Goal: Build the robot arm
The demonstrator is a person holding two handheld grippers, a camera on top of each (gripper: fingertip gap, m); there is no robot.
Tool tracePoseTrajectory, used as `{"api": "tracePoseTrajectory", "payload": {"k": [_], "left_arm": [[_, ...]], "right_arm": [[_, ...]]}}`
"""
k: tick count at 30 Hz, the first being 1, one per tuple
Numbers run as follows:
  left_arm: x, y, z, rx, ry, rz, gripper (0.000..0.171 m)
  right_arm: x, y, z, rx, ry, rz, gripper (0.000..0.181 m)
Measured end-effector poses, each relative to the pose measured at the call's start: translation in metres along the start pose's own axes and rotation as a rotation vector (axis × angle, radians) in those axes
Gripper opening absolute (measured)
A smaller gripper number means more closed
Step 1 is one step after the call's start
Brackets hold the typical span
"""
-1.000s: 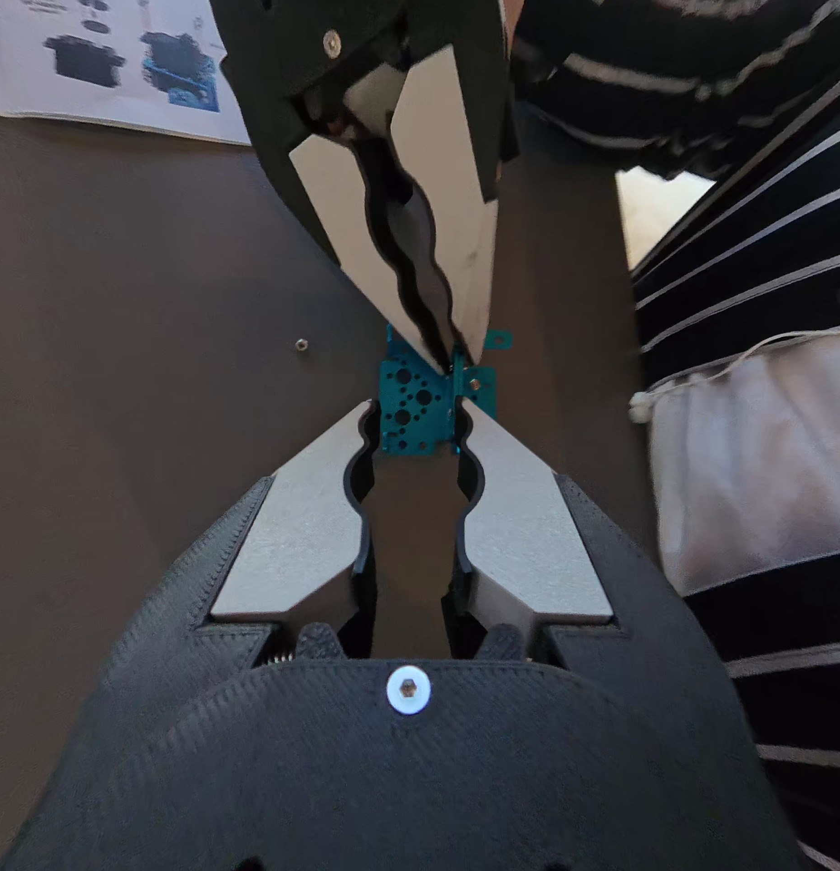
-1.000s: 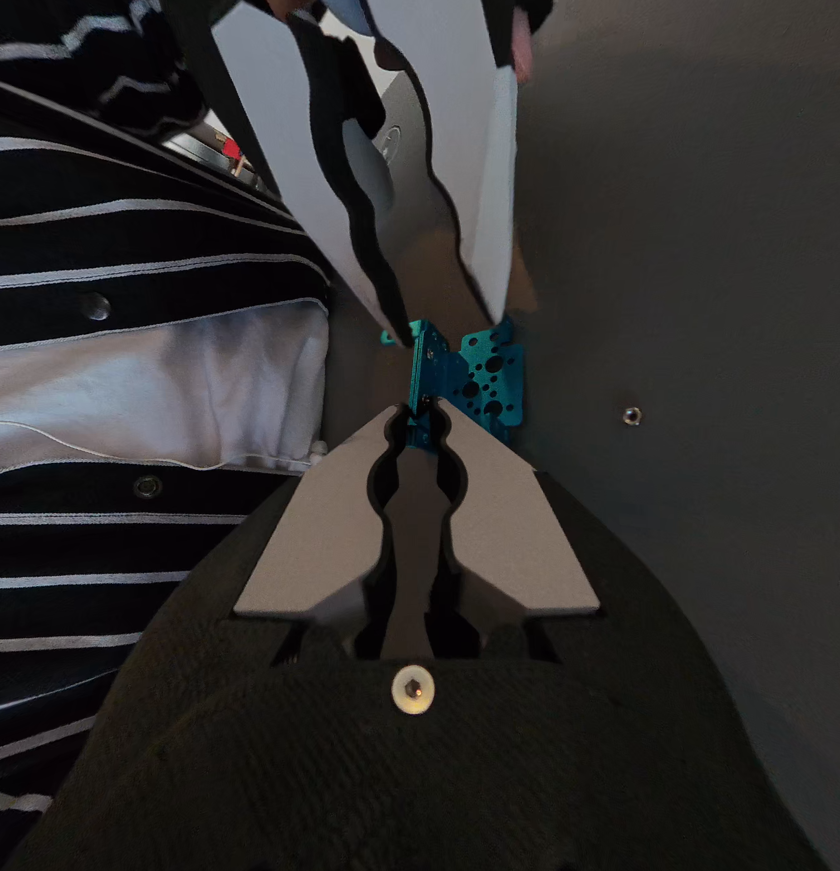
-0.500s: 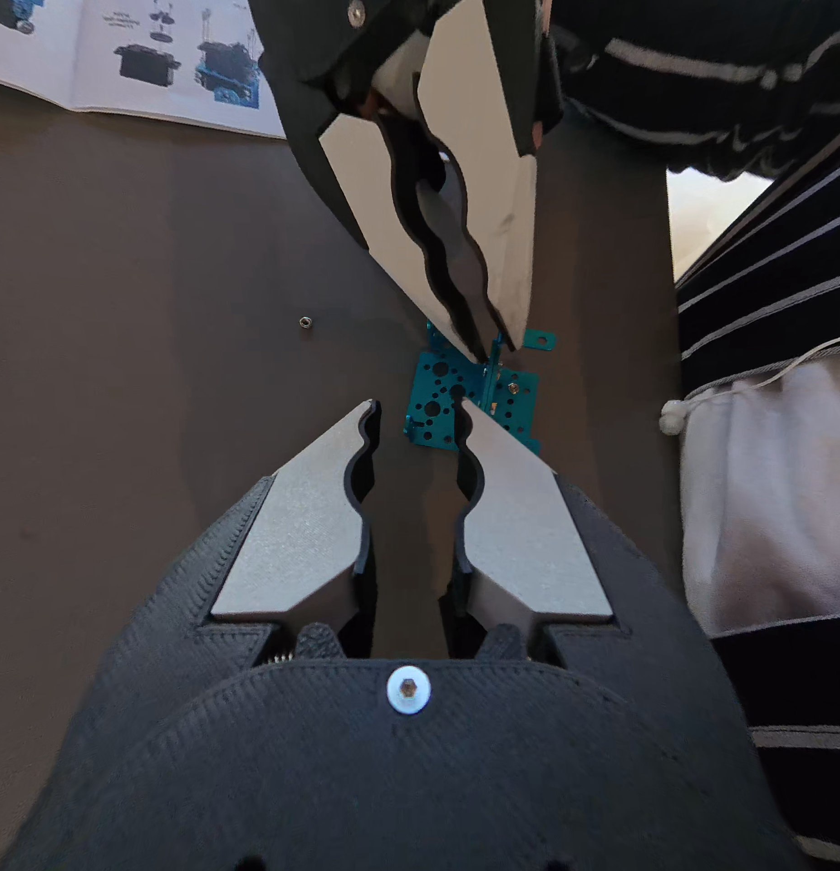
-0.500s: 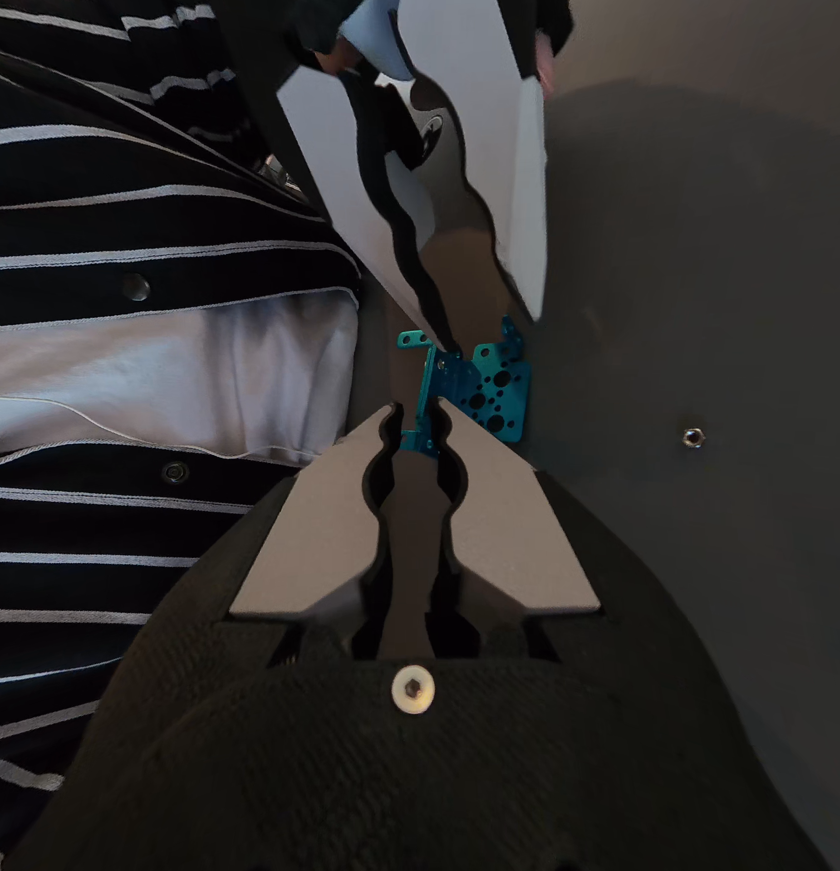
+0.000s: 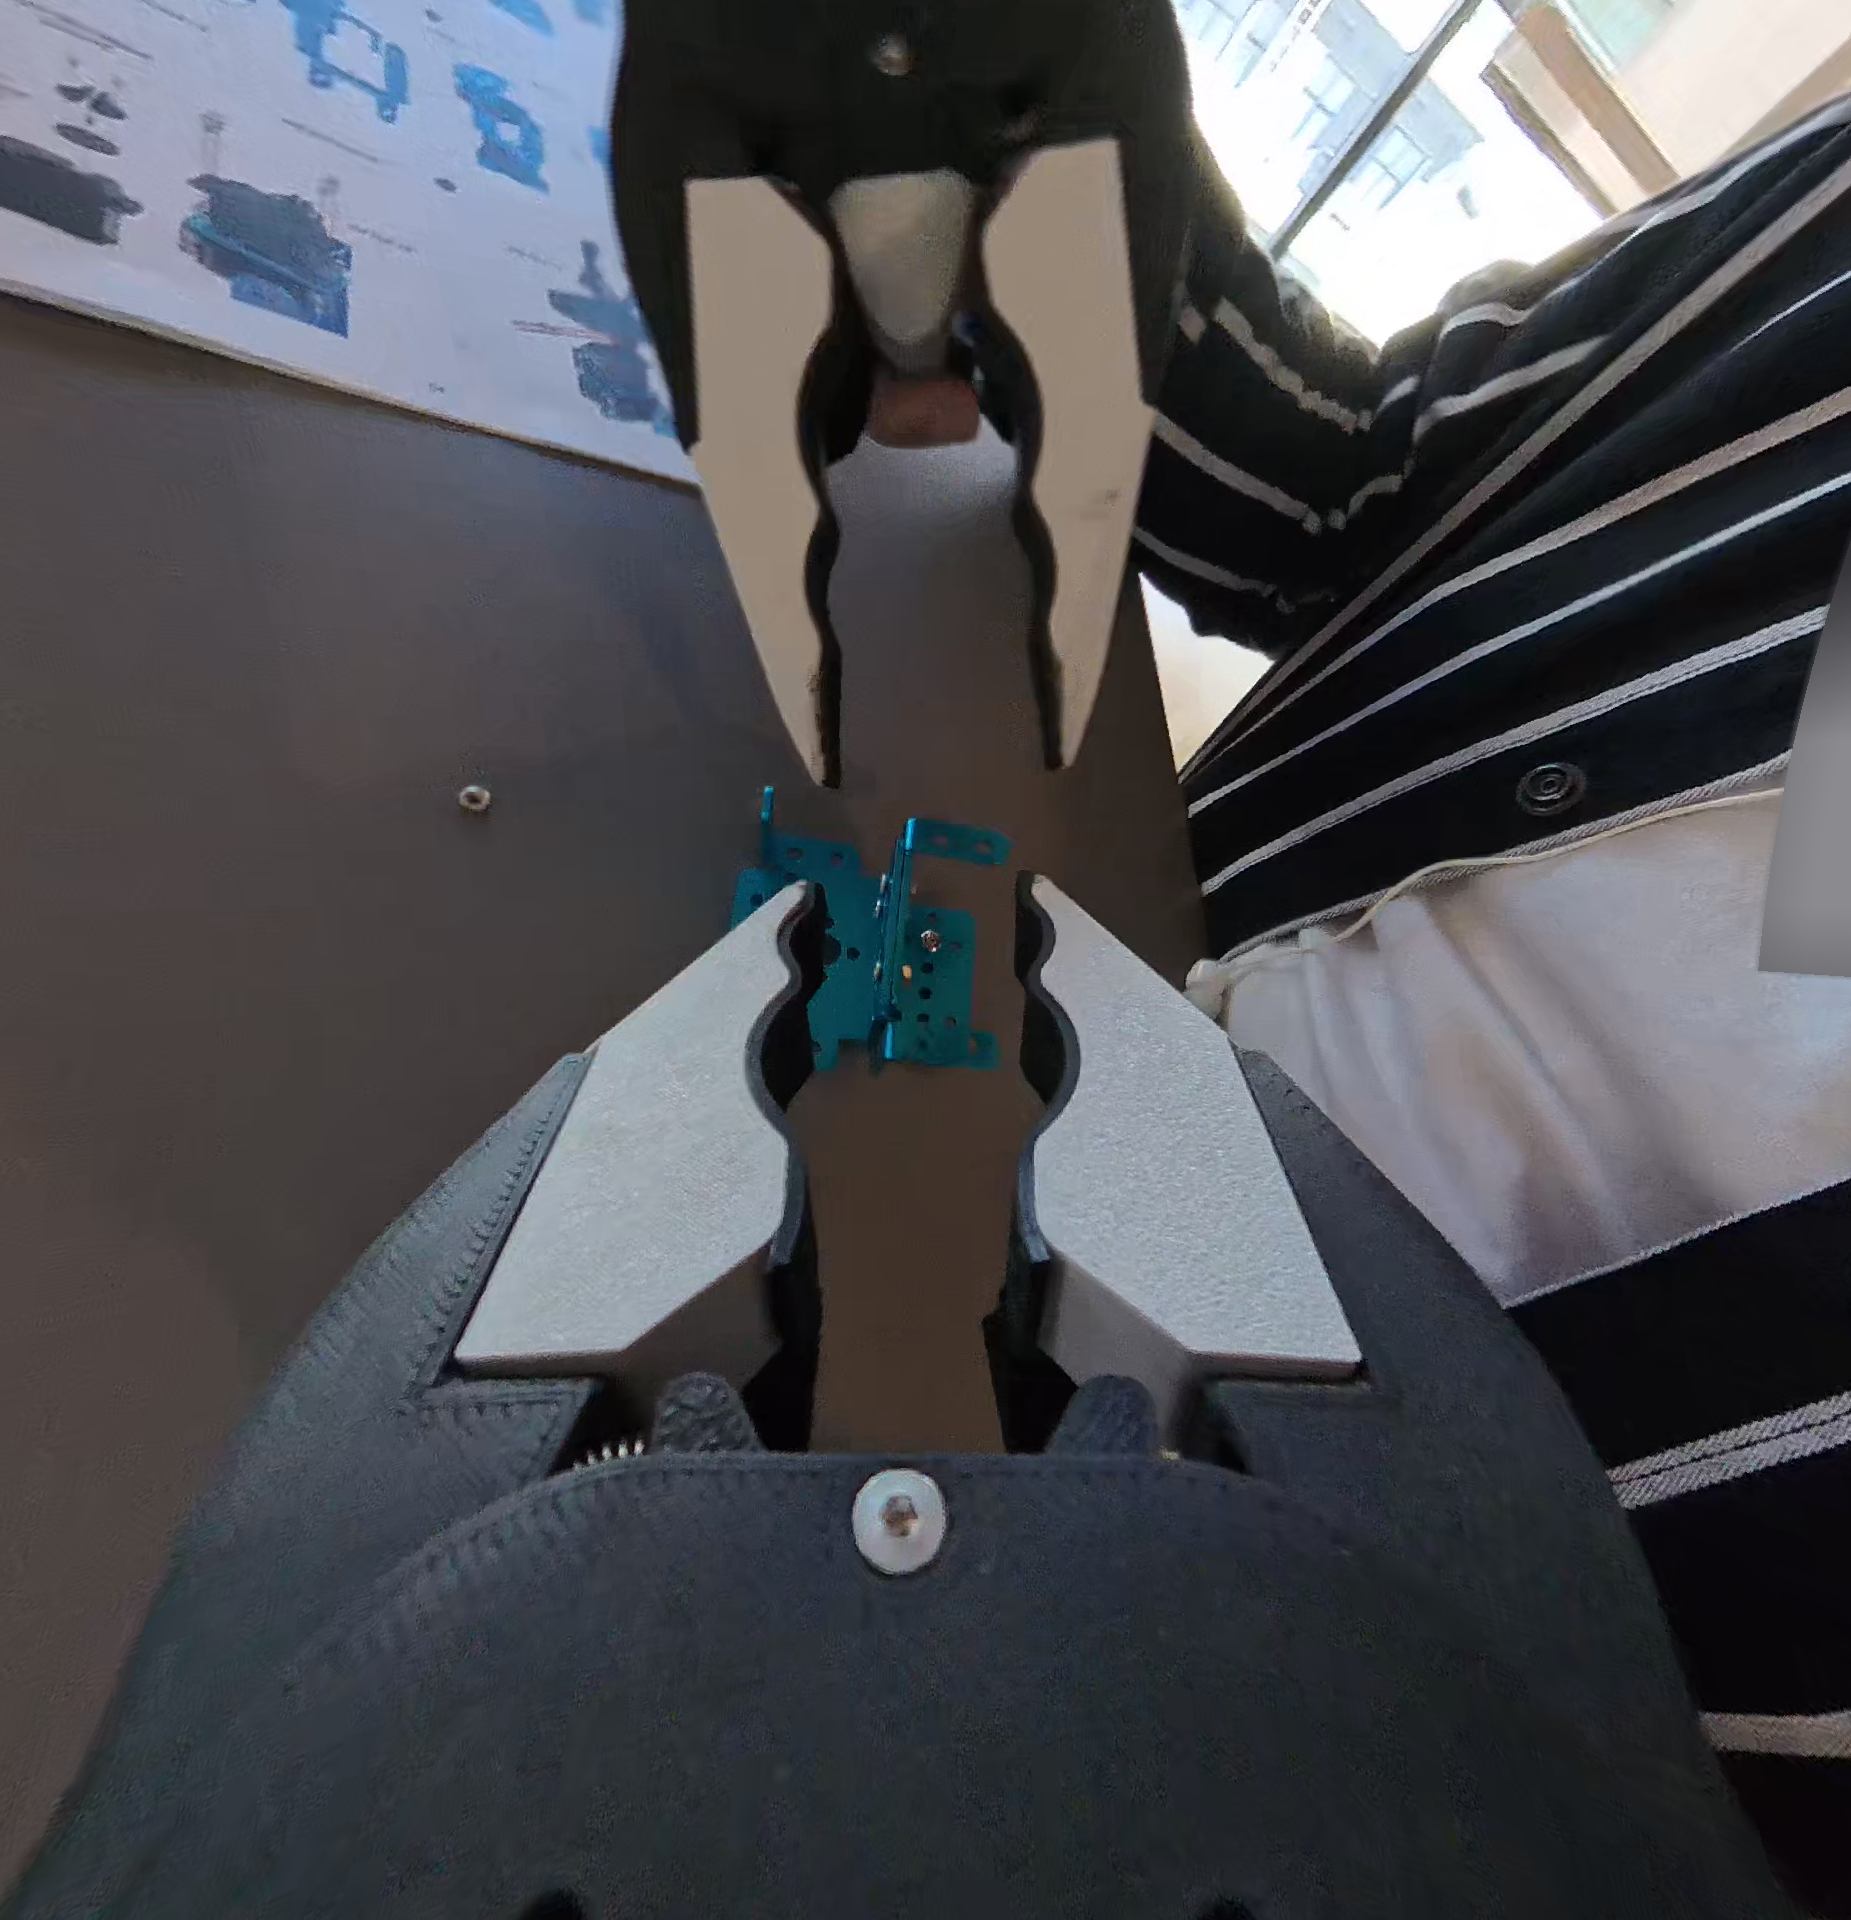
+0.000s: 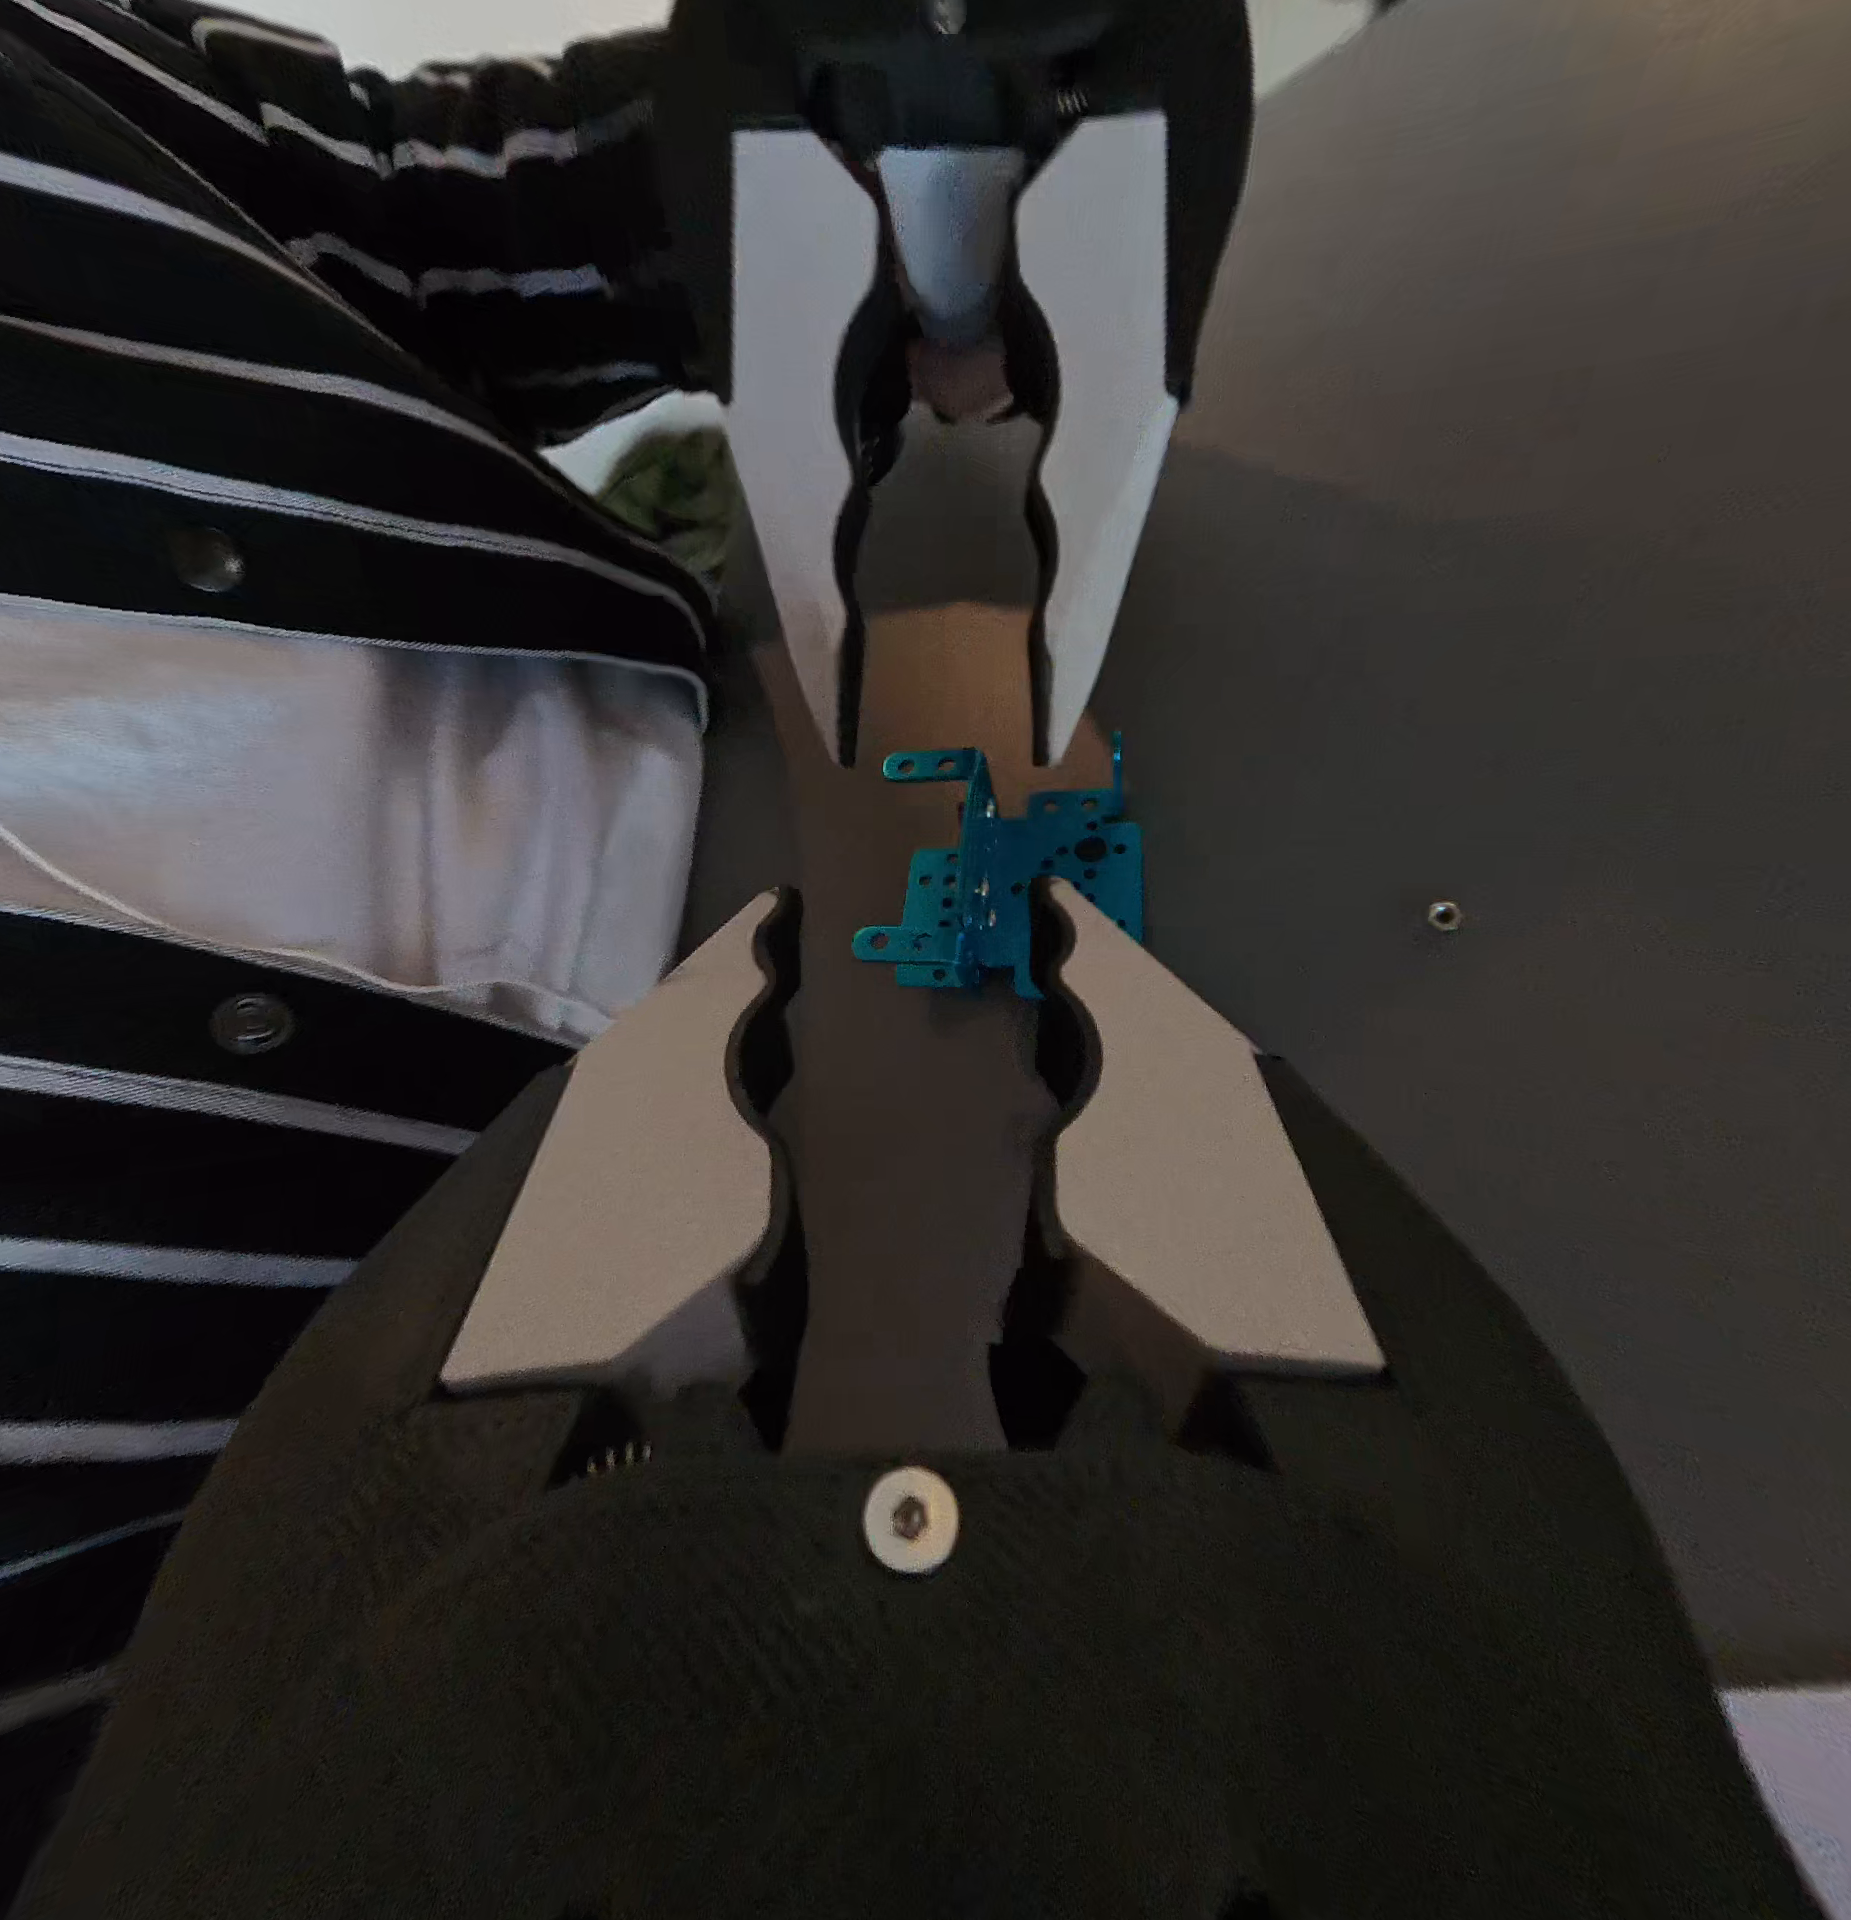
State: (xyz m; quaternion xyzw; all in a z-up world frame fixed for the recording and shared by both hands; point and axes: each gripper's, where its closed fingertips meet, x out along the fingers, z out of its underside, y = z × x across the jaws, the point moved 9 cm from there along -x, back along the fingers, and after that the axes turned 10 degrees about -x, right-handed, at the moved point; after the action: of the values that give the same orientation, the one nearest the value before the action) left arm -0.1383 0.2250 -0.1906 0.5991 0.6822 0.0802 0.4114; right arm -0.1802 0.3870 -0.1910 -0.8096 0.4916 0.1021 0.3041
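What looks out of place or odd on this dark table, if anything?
Only small things. A lone nut lies by itself, apart from the blue bracket, which rests at a slight angle between the open left gripper and open right gripper. Nothing looks spilled or broken.

Glossy blue metal bracket (image 5: 905, 961), matt brown table (image 5: 225, 831) — rough-textured black plastic gripper housing (image 5: 900, 1714)

our left gripper (image 5: 908, 894) stands with jaws apart over the blue perforated metal bracket (image 5: 885, 961) lying on the dark table (image 5: 225, 935); our right gripper (image 5: 936, 774) faces it, jaws likewise apart. small nut (image 5: 473, 798) left; printed instruction sheet (image 5: 277, 187) beyond.
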Motion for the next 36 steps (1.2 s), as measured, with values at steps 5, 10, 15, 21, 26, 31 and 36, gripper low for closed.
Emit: {"api": "tracePoseTrajectory", "payload": {"k": [5, 10, 15, 21, 26, 31, 36], "left_arm": [[0.009, -0.011, -0.007, 0.010, -0.061, 0.089, 0.035], [0.013, -0.020, -0.004, -0.029, -0.091, 0.138, 0.030], [0.000, -0.020, 0.000, -0.023, -0.013, 0.114, 0.031], [-0.014, -0.016, 0.005, -0.007, 0.085, 0.087, 0.034], [-0.014, -0.018, 0.004, 0.012, 0.107, 0.080, 0.020], [0.001, -0.032, -0.004, 0.101, -0.059, -0.077, 0.000], [0.020, -0.025, -0.010, 0.172, -0.115, -0.025, 0.000]], "right_arm": [[0.002, -0.030, 0.022, -0.054, 0.075, 0.320, 0.052], [0.011, -0.040, 0.027, -0.020, 0.133, 0.460, 0.047], [0.017, -0.037, 0.027, 0.010, 0.088, 0.505, 0.045], [0.015, -0.034, 0.025, 0.006, 0.048, 0.538, 0.038], [0.011, -0.037, 0.018, -0.006, 0.059, 0.511, 0.038], [0.005, -0.047, 0.017, -0.038, 0.110, 0.504, 0.041], [0.015, -0.059, 0.021, -0.103, 0.087, 0.562, 0.030]]}}
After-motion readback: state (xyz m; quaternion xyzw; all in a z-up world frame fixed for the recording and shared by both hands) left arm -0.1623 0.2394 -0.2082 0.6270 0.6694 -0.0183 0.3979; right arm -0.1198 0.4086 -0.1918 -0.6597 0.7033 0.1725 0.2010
